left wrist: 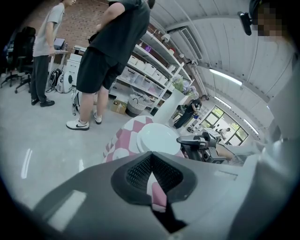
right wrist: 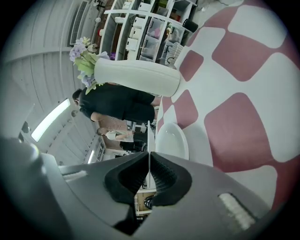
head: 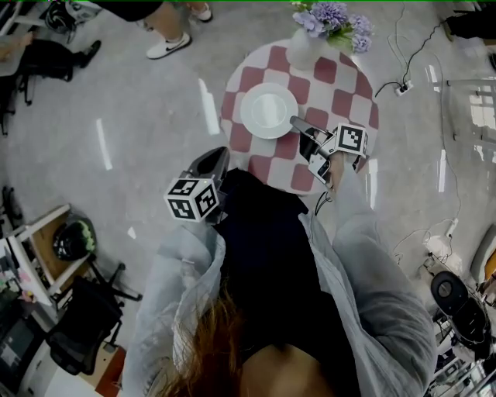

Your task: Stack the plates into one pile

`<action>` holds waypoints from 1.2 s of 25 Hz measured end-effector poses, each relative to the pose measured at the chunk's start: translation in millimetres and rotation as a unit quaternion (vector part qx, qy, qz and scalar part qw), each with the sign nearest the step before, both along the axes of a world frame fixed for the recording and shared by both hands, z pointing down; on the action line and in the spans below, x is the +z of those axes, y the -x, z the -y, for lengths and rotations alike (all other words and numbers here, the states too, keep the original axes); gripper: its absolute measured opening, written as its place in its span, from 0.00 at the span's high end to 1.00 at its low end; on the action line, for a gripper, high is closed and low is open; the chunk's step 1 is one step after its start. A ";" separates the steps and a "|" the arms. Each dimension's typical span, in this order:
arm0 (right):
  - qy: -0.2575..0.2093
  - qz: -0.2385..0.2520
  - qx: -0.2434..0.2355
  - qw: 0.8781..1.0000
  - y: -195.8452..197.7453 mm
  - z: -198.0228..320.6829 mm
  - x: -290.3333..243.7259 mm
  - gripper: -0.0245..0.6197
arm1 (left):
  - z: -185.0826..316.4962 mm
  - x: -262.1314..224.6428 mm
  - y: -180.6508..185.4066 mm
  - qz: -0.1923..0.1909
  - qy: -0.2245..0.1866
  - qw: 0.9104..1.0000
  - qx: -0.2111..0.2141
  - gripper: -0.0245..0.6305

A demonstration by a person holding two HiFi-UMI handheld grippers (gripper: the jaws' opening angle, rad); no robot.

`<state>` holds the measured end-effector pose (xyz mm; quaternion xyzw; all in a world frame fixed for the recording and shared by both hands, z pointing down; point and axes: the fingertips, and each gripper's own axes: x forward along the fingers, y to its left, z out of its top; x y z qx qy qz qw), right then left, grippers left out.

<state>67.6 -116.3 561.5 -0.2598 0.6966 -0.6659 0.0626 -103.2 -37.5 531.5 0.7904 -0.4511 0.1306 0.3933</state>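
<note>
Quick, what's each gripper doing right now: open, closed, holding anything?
Left gripper: closed, holding nothing.
Right gripper: closed on the rim of a white plate.

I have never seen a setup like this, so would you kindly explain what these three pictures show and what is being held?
No robot here: a person holds a hand-held gripper in each hand. One picture comes from a camera on the person's head, looking steeply down; the other two come from cameras riding on each gripper, looking along its jaws. Below stands a round table with a pink-and-white checked cloth, bearing white plates and a white vase of flowers. The right hand-held gripper is shut on the thin rim of one white plate. The left hand-held gripper hovers near the table's edge, jaws together, holding nothing.
</note>
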 end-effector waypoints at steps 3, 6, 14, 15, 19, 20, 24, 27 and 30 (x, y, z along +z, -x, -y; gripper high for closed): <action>0.013 -0.005 0.005 1.000 -0.9 5.3 9.0 0.94 | -4.6 -0.3 6.6 0.003 0.003 1.000 -0.009 0.94; 0.031 -0.019 0.005 0.999 -0.2 6.1 21.8 0.94 | -9.9 2.7 13.0 0.004 0.009 1.000 -0.019 0.94; 0.068 -0.050 0.027 0.996 3.9 5.4 45.3 0.94 | -13.8 6.5 11.6 0.003 0.014 1.000 -0.018 0.94; 0.072 -0.055 0.031 0.995 2.5 5.6 47.6 0.93 | -13.8 6.0 10.8 0.003 0.013 1.000 -0.015 0.93; 0.074 -0.084 0.040 0.993 -3.1 6.8 52.7 0.92 | -13.8 5.6 9.6 0.008 0.014 1.000 -0.007 0.94; 0.073 -0.086 0.041 0.993 -3.2 7.5 52.5 0.92 | -13.5 5.6 9.5 0.009 0.014 1.000 -0.005 0.94; 0.081 -0.057 0.054 0.994 -0.5 9.5 44.3 0.82 | -12.8 5.1 9.6 0.010 0.013 1.000 -0.002 0.94; 0.080 -0.037 0.065 0.994 1.0 13.6 34.3 0.67 | -11.4 4.2 9.3 0.012 0.013 1.000 0.001 0.94; 0.080 -0.027 0.066 0.994 4.9 18.4 25.5 0.49 | -8.6 3.3 7.9 0.011 0.010 1.000 0.005 0.93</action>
